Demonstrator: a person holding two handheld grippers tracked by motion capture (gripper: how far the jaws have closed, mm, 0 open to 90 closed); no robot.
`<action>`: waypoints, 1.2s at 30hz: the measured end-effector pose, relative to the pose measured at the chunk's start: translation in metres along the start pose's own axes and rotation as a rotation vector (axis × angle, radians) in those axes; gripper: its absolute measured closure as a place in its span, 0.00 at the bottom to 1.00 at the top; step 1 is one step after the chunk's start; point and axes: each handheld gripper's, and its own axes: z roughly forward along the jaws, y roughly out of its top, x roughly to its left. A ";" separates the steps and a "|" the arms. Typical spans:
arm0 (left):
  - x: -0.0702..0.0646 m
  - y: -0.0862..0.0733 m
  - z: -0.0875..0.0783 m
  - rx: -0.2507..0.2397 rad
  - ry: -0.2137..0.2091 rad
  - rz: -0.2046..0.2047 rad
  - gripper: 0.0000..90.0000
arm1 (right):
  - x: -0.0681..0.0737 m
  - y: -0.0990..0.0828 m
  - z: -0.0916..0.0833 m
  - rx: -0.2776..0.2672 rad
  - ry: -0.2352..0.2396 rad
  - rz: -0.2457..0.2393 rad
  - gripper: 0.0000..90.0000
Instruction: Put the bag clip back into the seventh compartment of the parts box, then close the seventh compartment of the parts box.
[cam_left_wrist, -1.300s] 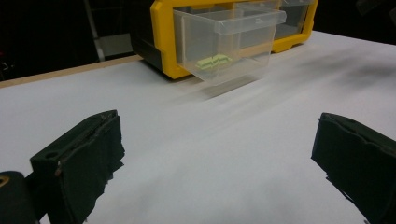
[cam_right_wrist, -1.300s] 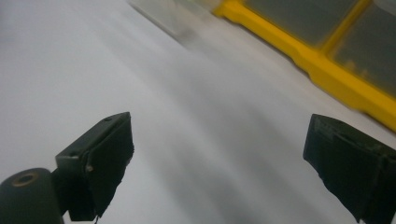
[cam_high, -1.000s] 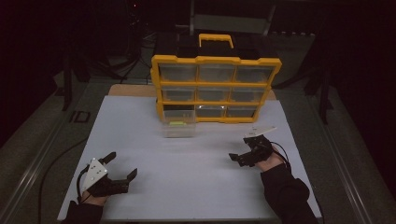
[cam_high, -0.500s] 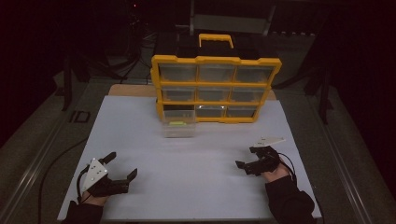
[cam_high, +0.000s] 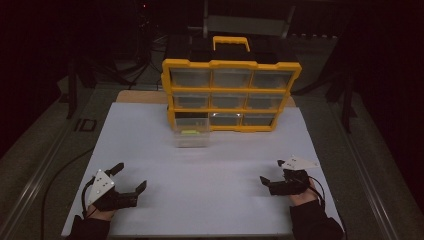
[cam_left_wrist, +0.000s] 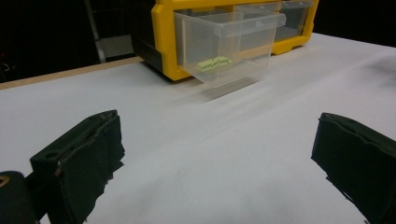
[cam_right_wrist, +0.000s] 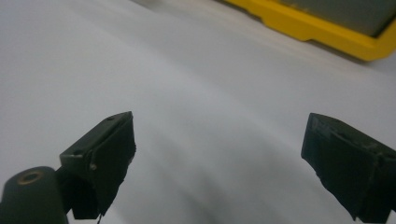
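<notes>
A yellow cabinet (cam_high: 231, 95) is standing at the far side of the desk (cam_high: 150, 135), its bottom-left clear drawer (cam_high: 191, 136) sticking out with a small green thing (cam_left_wrist: 214, 63) lying inside. The left hand-held gripper (cam_high: 128, 179) is resting well in front of that drawer, jaws spread wide and gripping nothing. The right hand-held gripper (cam_high: 271, 174) is lying well in front of the cabinet's right end, likewise wide open and empty.

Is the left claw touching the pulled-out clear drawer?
Apart. The left gripper view shows bare white table between the open left claw and the clear drawer; the high view shows the same gap.
</notes>
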 end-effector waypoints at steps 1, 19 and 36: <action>0.000 0.000 0.000 0.000 -0.001 -0.001 0.02 | 0.000 -0.002 -0.002 -0.011 -0.007 -0.002 0.11; 0.000 0.000 0.001 0.002 -0.004 -0.004 0.02 | 0.001 -0.015 -0.009 -0.059 0.032 0.021 0.11; 0.000 -0.001 0.001 0.010 -0.002 0.000 0.02 | 0.005 -0.016 -0.008 -0.105 -0.045 0.012 0.11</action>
